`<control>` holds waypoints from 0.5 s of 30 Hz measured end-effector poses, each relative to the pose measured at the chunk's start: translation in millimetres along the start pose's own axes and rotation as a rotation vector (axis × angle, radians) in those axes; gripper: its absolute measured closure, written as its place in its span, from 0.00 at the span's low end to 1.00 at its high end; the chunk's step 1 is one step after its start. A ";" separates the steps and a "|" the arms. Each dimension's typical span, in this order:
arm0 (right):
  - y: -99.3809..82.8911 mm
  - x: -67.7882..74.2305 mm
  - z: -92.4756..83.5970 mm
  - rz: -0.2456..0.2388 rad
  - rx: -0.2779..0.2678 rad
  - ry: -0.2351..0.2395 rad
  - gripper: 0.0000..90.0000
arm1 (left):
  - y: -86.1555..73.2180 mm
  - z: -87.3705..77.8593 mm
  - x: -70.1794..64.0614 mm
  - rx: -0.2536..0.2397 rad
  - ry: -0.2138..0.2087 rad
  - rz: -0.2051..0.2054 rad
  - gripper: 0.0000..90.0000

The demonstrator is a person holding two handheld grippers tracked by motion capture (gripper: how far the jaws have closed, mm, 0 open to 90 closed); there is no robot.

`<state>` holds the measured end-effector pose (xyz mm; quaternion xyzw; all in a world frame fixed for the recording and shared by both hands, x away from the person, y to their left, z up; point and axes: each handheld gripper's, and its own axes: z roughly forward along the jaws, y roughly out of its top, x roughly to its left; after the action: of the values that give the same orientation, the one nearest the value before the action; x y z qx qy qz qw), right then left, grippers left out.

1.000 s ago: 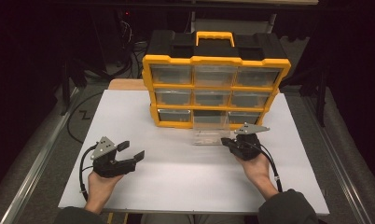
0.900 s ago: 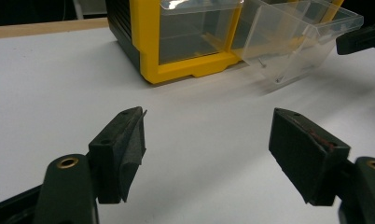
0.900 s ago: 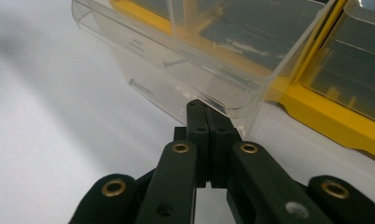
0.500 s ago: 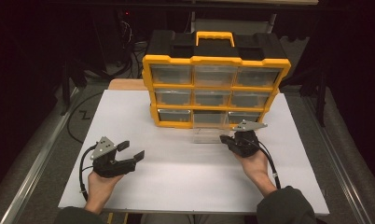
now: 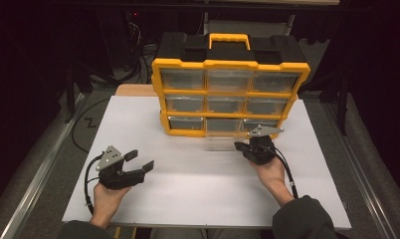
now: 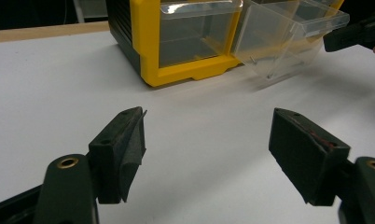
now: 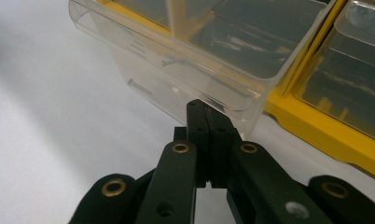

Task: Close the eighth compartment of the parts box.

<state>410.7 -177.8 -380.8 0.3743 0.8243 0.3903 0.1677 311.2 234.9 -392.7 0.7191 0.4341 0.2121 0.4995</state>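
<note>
A white table top (image 5: 198, 184) stands in a dark room. Grey floor (image 5: 44, 164) flanks it left and right, and black cables (image 5: 138, 47) lie beyond its far edge.

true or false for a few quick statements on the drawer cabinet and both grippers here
1. The left gripper has its jaws open over bare table. True.
2. The right gripper is wide open. False: its jaws are shut at the front edge of the clear drawer.
3. The clear drawer sits flush in the yellow cabinet. False: it is pulled part way out.
4. The drawer belongs to the bottom row. True.
</note>
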 end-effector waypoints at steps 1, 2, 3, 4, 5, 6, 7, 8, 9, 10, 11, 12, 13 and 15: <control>0.6 0.0 -0.1 0.002 0.004 -0.004 1.00 | 0.0 0.1 -0.1 0.001 0.001 0.003 0.31; 1.0 -0.2 0.0 0.000 0.007 -0.005 1.00 | 0.1 0.0 -0.3 0.002 0.003 0.005 0.30; 1.5 -0.7 0.4 -0.001 0.006 -0.005 1.00 | 0.1 -0.1 -0.4 0.003 0.005 0.008 0.31; 1.7 -0.4 0.4 0.005 0.010 -0.006 1.00 | 0.2 -0.2 -0.4 0.002 0.005 0.009 0.31; 2.3 -0.4 1.1 0.008 0.009 -0.007 1.00 | 0.2 -0.3 -0.4 0.001 0.005 0.008 0.31; 2.7 -0.2 1.5 0.013 0.012 -0.008 1.00 | 0.2 -0.4 -0.3 0.001 0.006 0.008 0.31; 3.4 -1.1 2.6 0.006 0.006 -0.009 1.00 | 0.2 -0.4 -0.2 0.001 0.006 0.008 0.31; 3.9 -1.4 3.2 0.006 0.004 -0.011 1.00 | 0.2 -0.5 -0.2 0.000 0.006 0.007 0.31; 4.9 -1.8 3.5 0.011 0.007 -0.013 1.00 | 0.2 -0.4 -0.2 -0.001 0.005 0.005 0.31; 5.9 -2.7 4.5 0.008 0.000 -0.016 1.00 | 0.2 -0.5 -0.2 -0.001 0.005 0.006 0.31; 6.9 -2.6 4.5 0.023 0.009 -0.016 1.00 | 0.2 -0.5 -0.1 -0.001 0.005 0.006 0.31; 7.7 -3.6 5.5 0.019 0.005 -0.019 1.00 | 0.2 -0.6 -0.1 -0.002 0.005 0.005 0.31; 8.5 -3.8 6.0 0.026 0.008 -0.020 1.00 | 0.2 -0.7 0.0 -0.003 0.005 0.005 0.31; 9.6 -5.5 7.6 0.026 0.004 -0.015 1.00 | 0.3 -0.8 0.2 -0.004 0.005 0.005 0.31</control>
<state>423.3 -174.0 -378.4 0.3884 0.8187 0.3880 0.1681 310.8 235.4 -392.2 0.7186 0.4332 0.2160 0.4992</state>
